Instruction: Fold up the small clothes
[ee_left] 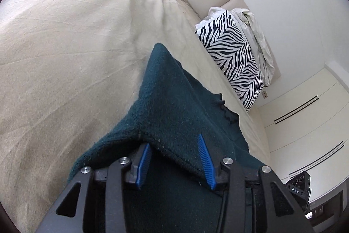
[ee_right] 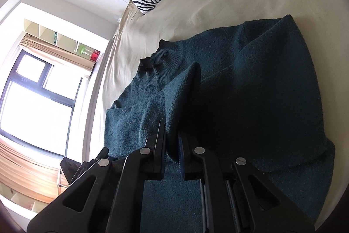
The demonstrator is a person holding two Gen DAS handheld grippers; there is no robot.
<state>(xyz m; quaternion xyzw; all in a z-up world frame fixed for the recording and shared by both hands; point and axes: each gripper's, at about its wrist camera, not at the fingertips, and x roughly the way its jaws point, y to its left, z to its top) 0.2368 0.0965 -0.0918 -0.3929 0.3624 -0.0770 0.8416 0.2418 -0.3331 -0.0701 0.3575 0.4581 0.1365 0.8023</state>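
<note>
Dark teal fuzzy knit sweater [ee_right: 250, 84] spread on beige-sheeted bed [ee_left: 54, 47], collar toward zebra-print pillow [ee_left: 231, 58]. Right gripper [ee_right: 172, 141] pinched narrow on a raised fold; left gripper [ee_left: 174, 152] wide, hem draped over its fingers. Best carried across evenly, edges aligned. Legible: "DAS".

Sweater [ee_right: 250, 84] fuzzy dark teal knit, matt. Bed [ee_left: 65, 47] sheet beige cloth, creased. Gripper [ee_left: 174, 158] pads [ee_left: 205, 161] ribbed blue, frame matt black plastic.
</note>
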